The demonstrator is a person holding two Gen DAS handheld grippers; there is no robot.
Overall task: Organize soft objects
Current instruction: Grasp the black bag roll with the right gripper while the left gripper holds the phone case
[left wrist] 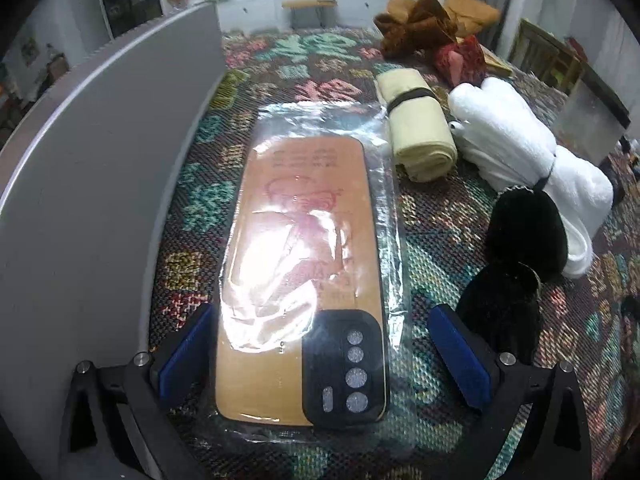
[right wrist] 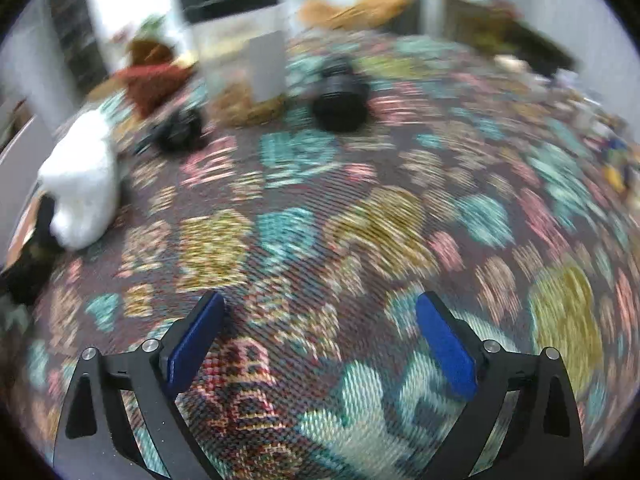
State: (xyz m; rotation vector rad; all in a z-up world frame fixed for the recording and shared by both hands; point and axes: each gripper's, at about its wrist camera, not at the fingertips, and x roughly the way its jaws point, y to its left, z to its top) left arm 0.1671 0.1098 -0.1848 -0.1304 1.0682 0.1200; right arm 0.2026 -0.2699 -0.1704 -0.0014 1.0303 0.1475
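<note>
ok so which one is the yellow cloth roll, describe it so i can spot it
On the patterned tablecloth, look just right of the bagged phone case. The pale yellow cloth roll lies there, left of the white bundle; a dark band circles it.

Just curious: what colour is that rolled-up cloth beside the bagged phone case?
Pale yellow rolled cloth, with a dark band; clearest in the left wrist view.
</note>
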